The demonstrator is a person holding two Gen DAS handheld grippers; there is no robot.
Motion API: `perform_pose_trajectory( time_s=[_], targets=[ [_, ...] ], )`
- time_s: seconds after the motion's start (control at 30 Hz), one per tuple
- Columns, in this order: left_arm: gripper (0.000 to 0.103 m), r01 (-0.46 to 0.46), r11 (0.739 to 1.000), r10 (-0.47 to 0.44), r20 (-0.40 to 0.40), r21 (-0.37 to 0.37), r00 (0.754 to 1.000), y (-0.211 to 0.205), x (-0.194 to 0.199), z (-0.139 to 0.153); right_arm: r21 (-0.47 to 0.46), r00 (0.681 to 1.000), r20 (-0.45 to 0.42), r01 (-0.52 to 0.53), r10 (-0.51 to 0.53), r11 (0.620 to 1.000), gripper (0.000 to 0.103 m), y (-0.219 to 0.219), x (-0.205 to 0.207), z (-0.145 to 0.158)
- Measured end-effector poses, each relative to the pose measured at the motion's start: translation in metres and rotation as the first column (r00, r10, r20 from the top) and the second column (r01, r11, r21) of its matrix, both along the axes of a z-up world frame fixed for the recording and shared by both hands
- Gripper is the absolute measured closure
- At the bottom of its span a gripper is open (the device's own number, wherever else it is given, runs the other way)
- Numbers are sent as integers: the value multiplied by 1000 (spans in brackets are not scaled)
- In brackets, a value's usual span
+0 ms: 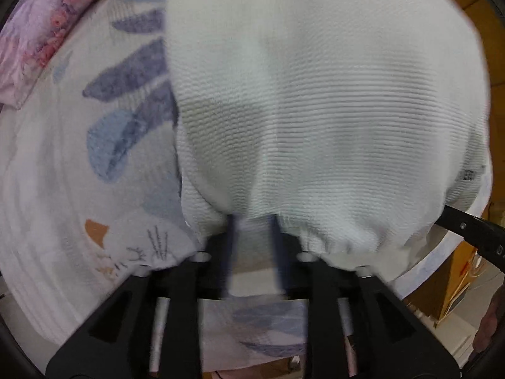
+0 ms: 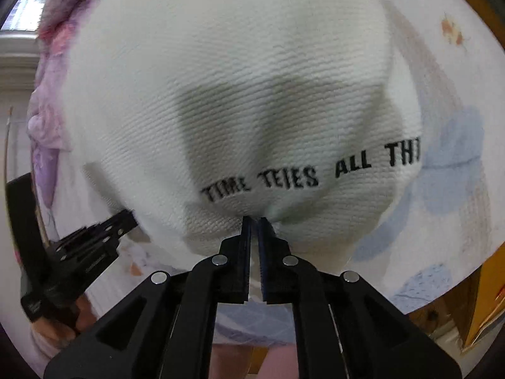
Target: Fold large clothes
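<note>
A white ribbed-knit garment (image 1: pixel 315 94) lies spread over a printed bed sheet (image 1: pixel 56 189) and fills most of both views. Black lettering (image 2: pixel 284 177) runs across it near its lower edge. My left gripper (image 1: pixel 254 221) points down at the garment's near hem with its blurred fingers standing apart; the hem lies at their tips and is not pinched. My right gripper (image 2: pixel 254 219) is shut on a bunched fold of the garment (image 2: pixel 236 79) just below the lettering. The left gripper (image 2: pixel 94 240) also shows at the left of the right wrist view.
The sheet (image 2: pixel 457 158) carries blue and grey leaf prints and a cat drawing. A pink and purple quilt (image 1: pixel 41 31) is heaped at the far left. A brown cardboard box (image 1: pixel 464 268) stands beside the bed edge on the right.
</note>
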State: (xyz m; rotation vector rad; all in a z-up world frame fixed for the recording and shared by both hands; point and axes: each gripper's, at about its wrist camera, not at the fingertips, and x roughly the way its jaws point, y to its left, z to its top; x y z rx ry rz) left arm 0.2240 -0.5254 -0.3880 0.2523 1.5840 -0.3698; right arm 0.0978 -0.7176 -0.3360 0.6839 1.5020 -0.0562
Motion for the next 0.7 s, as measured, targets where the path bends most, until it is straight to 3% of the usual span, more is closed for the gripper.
perform_pose_trajectory(
  time_s=[0.07,0.1,0.13,0.4,0.5,0.7],
  targets=[
    [40,9,1000,-9,36,-15,999,2,-1,16,-56,1000,19,-3,4,998,69,-5,-8,25],
    [36,20,1000,-19,66,-13,998,3,-3,26,-52,999,32,13,-12,999,47,-10,-13,35],
    [33,27,1000,-25,82,-14,996,4,-5,34,-50,998,48,32,-30,998,37,-13,-17,44],
    [26,20,999,-12,164,-45,986,33,-17,101,-101,984,155,106,-89,989,19,-3,-28,118],
    [26,33,998,-22,201,-53,979,43,-27,134,-111,976,196,117,-94,987,16,28,-5,136],
    [26,69,996,-53,271,-49,961,88,-55,186,-194,953,279,179,-121,965,10,80,-34,183]
  ],
)
